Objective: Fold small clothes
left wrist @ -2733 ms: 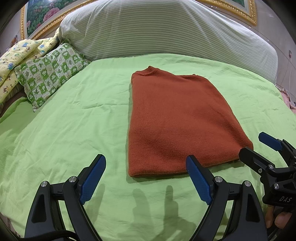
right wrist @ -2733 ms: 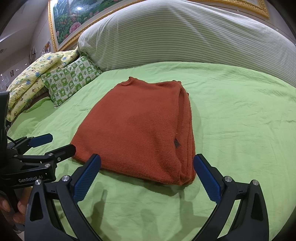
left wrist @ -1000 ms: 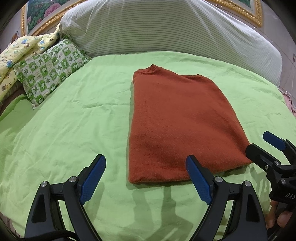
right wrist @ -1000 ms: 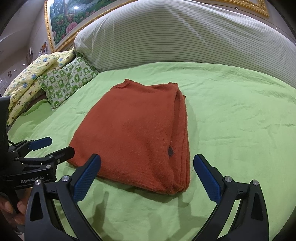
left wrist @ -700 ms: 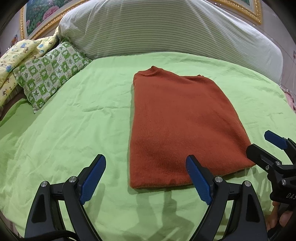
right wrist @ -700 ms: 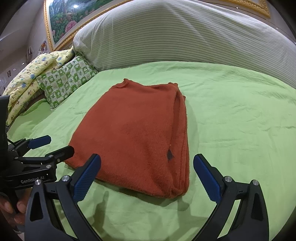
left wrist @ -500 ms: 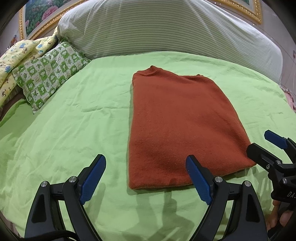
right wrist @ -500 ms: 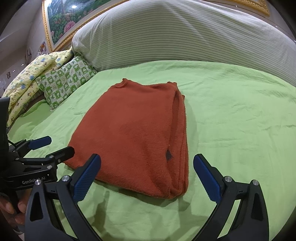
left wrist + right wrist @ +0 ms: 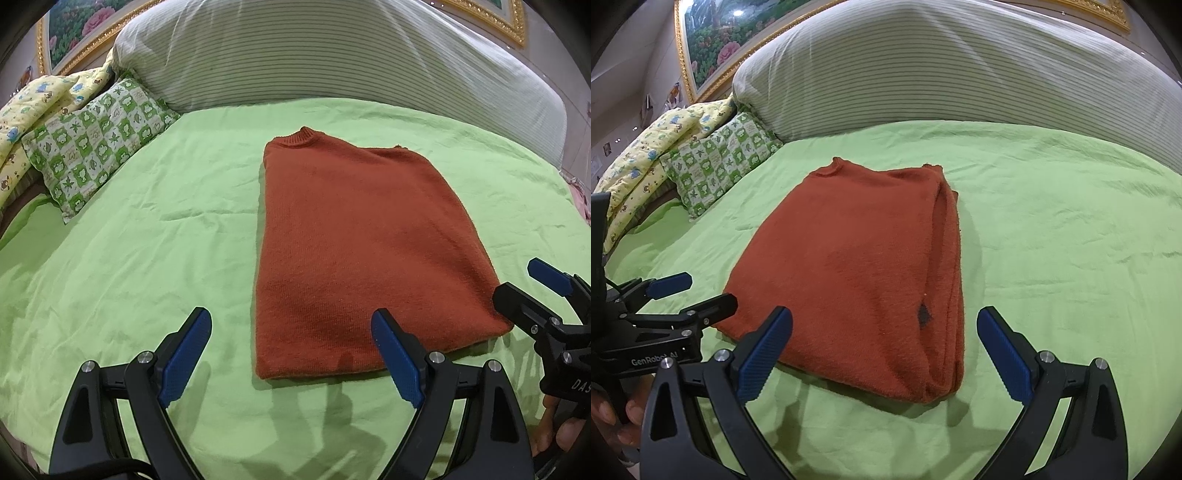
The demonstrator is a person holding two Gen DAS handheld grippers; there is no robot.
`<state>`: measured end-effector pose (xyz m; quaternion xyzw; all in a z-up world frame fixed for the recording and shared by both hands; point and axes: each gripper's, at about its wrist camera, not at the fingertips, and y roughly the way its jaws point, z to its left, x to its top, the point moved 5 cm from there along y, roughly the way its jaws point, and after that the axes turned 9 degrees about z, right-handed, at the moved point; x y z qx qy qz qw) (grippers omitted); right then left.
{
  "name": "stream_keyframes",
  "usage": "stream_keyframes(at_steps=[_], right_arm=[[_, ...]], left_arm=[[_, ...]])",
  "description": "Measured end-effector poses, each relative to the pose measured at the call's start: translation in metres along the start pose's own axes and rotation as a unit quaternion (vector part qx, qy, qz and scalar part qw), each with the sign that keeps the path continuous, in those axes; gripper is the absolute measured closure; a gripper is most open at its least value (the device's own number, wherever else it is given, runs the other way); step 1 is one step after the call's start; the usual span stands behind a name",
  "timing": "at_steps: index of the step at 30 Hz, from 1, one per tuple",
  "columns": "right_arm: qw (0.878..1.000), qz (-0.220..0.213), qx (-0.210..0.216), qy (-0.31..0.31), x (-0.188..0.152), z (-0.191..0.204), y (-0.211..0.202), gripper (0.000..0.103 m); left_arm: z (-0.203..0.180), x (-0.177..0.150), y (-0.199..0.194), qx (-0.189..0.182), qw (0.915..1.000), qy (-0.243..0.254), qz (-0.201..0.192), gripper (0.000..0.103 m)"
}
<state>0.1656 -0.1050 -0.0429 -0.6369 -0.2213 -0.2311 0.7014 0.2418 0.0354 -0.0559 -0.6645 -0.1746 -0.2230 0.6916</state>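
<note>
With both my left hand-held gripper (image 9: 291,354) and right hand-held gripper (image 9: 886,354) spread apart at the near hem, a shallow pinch could split the folded sweater's (image 9: 358,251) layers.

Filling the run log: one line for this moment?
sweater: folded, flat on bed | left gripper: open, empty | right gripper: open, empty

Rust-orange sweater (image 9: 354,251) on a lime-green bedsheet (image 9: 147,240); green-and-white checked pillow (image 9: 92,147); grey-striped bolster (image 9: 332,55); blue-padded black fingers (image 9: 397,354).
</note>
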Motion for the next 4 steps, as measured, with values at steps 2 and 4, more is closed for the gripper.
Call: stream_keyframes(at_steps=[2, 4], right_arm=[[1.0, 0.0, 0.001, 0.001, 0.0004, -0.0013, 0.0001, 0.003], [1.0, 0.002, 0.002, 0.0, 0.0027, -0.0036, 0.0024, 0.003]], left_arm=[[-0.0004, 0.0002, -0.0005, 0.003, 1.0, 0.0, -0.002, 0.014], [-0.0017, 0.0004, 0.0006, 0.004, 1.0, 0.001, -0.001, 0.014]])
